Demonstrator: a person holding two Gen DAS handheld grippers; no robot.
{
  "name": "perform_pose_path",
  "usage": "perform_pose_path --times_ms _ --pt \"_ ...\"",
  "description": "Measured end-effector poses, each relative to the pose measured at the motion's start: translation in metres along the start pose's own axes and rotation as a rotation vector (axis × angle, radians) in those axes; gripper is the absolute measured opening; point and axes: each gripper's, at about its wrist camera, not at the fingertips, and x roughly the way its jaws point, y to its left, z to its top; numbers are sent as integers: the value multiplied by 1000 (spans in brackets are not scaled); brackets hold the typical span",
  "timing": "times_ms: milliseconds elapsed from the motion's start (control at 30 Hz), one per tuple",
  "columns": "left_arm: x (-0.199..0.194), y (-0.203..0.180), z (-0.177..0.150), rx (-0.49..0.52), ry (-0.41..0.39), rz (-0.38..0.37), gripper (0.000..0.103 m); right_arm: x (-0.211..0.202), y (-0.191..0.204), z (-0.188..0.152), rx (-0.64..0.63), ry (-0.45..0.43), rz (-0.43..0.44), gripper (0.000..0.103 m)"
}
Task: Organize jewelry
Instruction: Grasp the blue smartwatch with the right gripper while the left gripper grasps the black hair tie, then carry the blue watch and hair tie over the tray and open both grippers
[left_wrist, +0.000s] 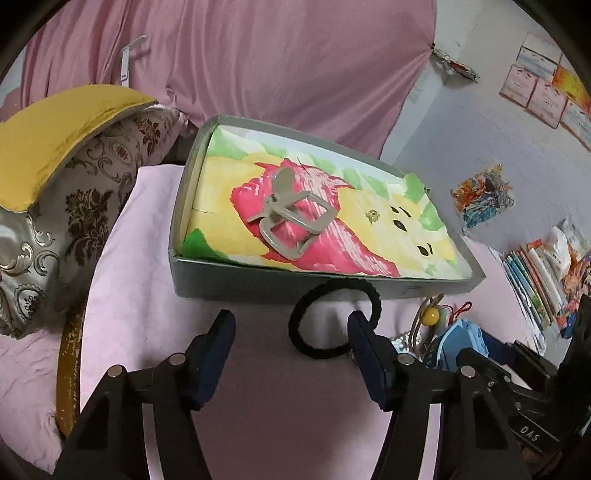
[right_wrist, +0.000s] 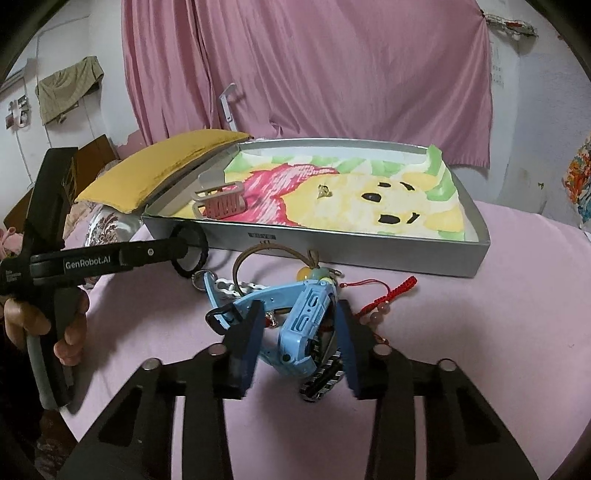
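Observation:
A grey box (left_wrist: 295, 284) lined with a cartoon-print cloth lies on the pink bed; it also shows in the right wrist view (right_wrist: 369, 251). In it lie a grey hair claw (left_wrist: 291, 221) (right_wrist: 221, 201) and a small gold earring (left_wrist: 372, 215) (right_wrist: 324, 191). My left gripper (left_wrist: 291, 328) is open, its jaws either side of a black hair tie (left_wrist: 332, 317) (right_wrist: 190, 251) in front of the box. My right gripper (right_wrist: 301, 317) is open around a blue watch (right_wrist: 306, 317) (left_wrist: 458, 339). A brown cord bracelet with a yellow bead (right_wrist: 306, 273) (left_wrist: 430, 315) and a red cord bracelet (right_wrist: 384, 295) lie nearby.
A yellow cushion (left_wrist: 55, 136) and a patterned pillow (left_wrist: 74, 221) lie left of the box. A pink curtain (right_wrist: 314, 74) hangs behind. Books (left_wrist: 535, 280) are stacked at the right. A white chain (right_wrist: 240, 287) and a checkered strap (right_wrist: 321, 380) lie by the watch.

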Motion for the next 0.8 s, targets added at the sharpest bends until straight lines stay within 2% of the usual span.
perform_pose_path --times_ms 100,233,333,500,800 --pt "2 -3 0 9 15 -4 44 1 0 -1 7 9 6 32" --pt "4 -7 -3 17 32 -13 17 0 -3 -2 12 12 9 26" --pt "1 -10 -6 24 25 -13 7 0 -5 -3 17 11 17 23" --pt "-12 -21 -11 50 -11 -30 6 -3 -6 -4 9 3 18 18" --pt "-35 -47 -23 104 -81 -38 5 -12 -13 -8 25 -34 38 15"
